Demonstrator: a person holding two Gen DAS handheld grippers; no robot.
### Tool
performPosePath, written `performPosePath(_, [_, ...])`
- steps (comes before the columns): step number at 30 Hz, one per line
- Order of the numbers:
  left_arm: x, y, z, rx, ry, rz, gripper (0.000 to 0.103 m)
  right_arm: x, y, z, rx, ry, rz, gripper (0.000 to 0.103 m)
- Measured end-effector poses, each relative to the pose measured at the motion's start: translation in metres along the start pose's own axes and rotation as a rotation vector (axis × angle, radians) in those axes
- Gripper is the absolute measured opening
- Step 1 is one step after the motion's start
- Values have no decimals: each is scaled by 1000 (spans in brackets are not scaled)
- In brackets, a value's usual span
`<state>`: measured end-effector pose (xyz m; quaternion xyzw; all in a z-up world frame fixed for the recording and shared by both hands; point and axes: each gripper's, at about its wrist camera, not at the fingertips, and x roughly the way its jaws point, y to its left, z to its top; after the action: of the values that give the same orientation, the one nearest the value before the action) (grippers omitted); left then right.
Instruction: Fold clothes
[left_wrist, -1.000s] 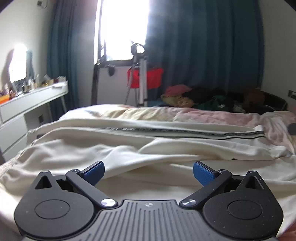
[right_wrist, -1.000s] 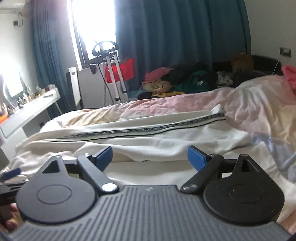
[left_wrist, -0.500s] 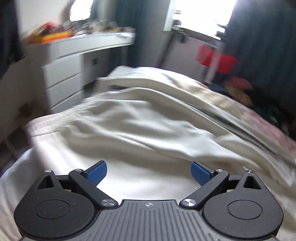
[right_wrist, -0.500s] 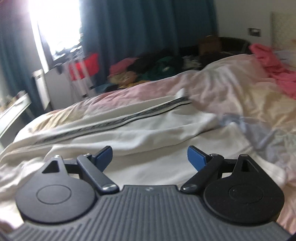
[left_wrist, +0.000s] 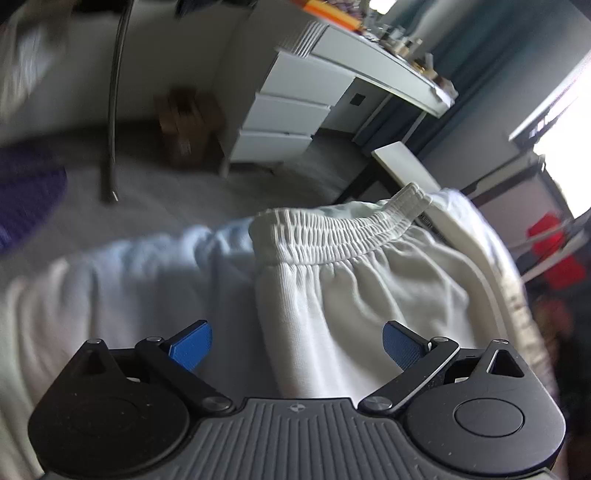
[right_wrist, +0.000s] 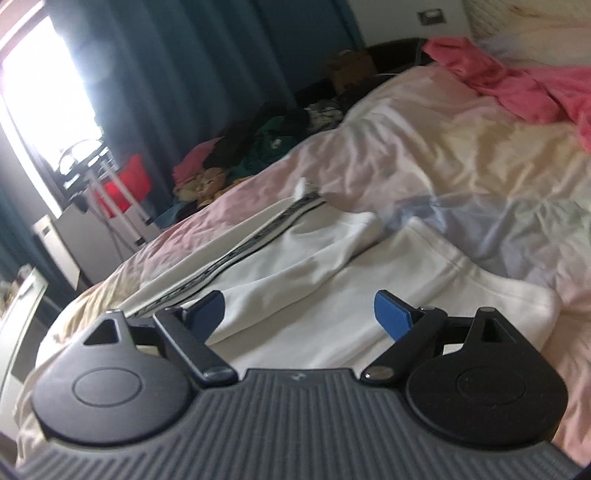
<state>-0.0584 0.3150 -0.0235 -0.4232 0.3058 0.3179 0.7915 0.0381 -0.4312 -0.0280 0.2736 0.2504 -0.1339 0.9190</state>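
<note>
Hovering both claws wide and empty, I keep the left claw just short of the white trousers' elastic waistband, the right claw over their leg hems; beyond lies the bed.

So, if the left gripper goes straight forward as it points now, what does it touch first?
Most likely the white trousers: the open left gripper points at the fabric just below the elastic waistband. Nothing else shows in between, though the depth is hard to judge.
</note>
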Motion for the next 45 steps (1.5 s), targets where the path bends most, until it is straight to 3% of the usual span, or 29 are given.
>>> performPosePath(2, [2,10,1,-60,18,-62,99,2,-13,2,67,2,-8,89])
performPosePath(5, [3,15,3,-71,27,-114,97,4,-33,6,170,5,-20,89])
performPosePath(9, [9,16,4,-73,27,-119,92,6,-56,2,279,10,-96,89])
performPosePath(11, [16,19,5,-89,48,-141,83,4,-66,2,315,-13,-136,89])
performPosePath(13, [21,21,6,-96,70,-162,75,-4,-80,1,384,-62,-163,89])
performPosePath(18, [26,21,5,-65,96,-213,75,-33,-118,-6,571,-222,-199,89])
performPosePath(21, [30,22,3,-73,104,-226,75,-38,-137,-13,668,-221,-209,89])
performPosePath(27, [43,29,2,-142,135,-204,68,-14,-166,-33,801,-43,-289,89])
performPosePath(30, [44,30,3,-133,133,-211,66,1,-177,-44,905,26,-274,82])
performPosePath(34, [49,25,1,-117,143,-209,57,14,-188,-49,985,10,-261,60])
performPosePath(35, [50,24,0,-121,146,-208,50,17,-190,-48,984,7,-275,48])
performPosePath(36, [51,25,0,-126,145,-204,46,20,-190,-48,981,5,-288,30])
performPosePath(37, [53,25,-1,-131,145,-200,36,22,-191,-46,974,-1,-294,14])
performPosePath(38, [53,26,-1,-135,140,-192,19,23,-191,-45,967,-7,-299,11])
performPosePath(39, [53,28,-1,-142,136,-196,13,22,-191,-42,949,-25,-294,7])
performPosePath(42, [49,33,-1,-164,121,-218,11,13,-184,-33,876,-93,-269,6])
performPosePath(45, [33,33,1,-123,81,-242,10,2,-169,-19,762,-166,-246,6])
